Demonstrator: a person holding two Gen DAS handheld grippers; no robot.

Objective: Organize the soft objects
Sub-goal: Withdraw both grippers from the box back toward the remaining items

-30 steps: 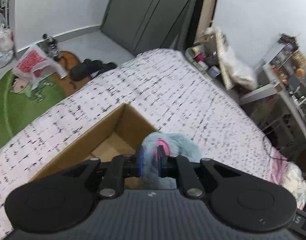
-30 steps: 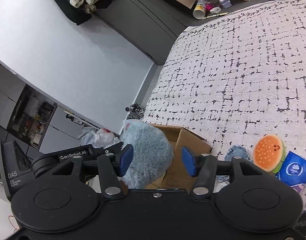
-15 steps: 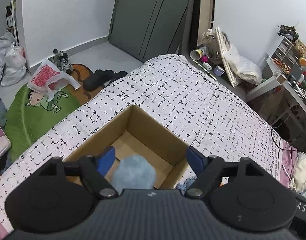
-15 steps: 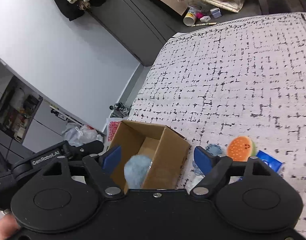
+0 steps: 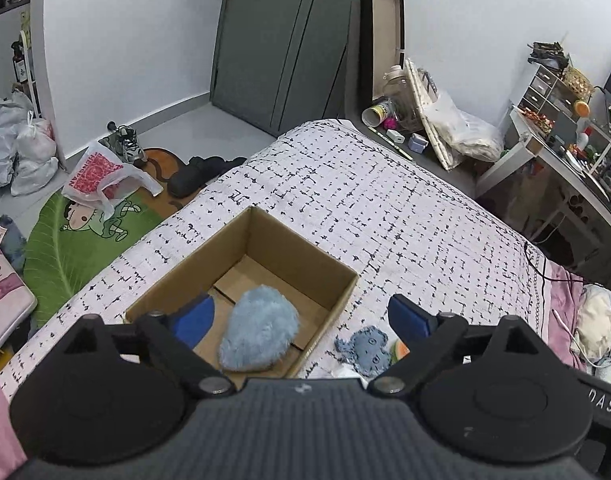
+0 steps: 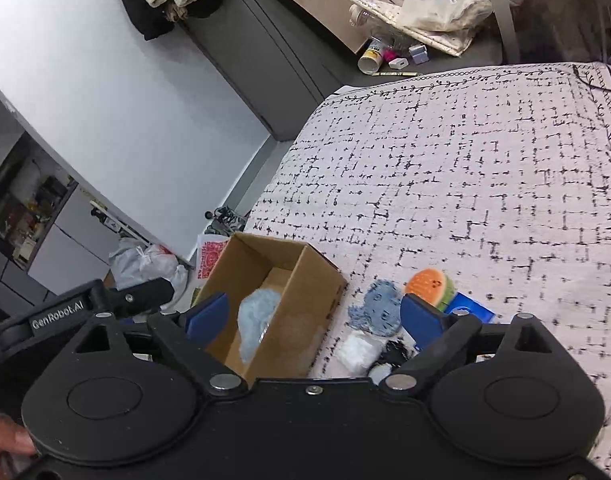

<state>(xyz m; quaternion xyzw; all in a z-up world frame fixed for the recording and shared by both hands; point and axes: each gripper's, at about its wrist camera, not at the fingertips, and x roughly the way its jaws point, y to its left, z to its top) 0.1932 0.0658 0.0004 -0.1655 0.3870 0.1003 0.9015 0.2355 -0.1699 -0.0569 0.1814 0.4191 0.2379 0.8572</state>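
A fluffy blue plush (image 5: 259, 328) lies inside the cardboard box (image 5: 289, 250) on the bed. Both the left gripper (image 5: 301, 318) and the right gripper (image 6: 315, 314) hang above the box, jaws spreading wide, gripping nothing. Just beside the box lie a blue octopus toy (image 6: 379, 308) and a burger plush (image 6: 429, 286).

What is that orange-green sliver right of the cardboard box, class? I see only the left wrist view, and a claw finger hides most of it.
Observer: From the right wrist view, it is a round orange plush with a small dark face and a green edge.
Operator: Anything beside it that I am missing?
Observer: Yes, a blue packet lies right next to it on the bedspread.
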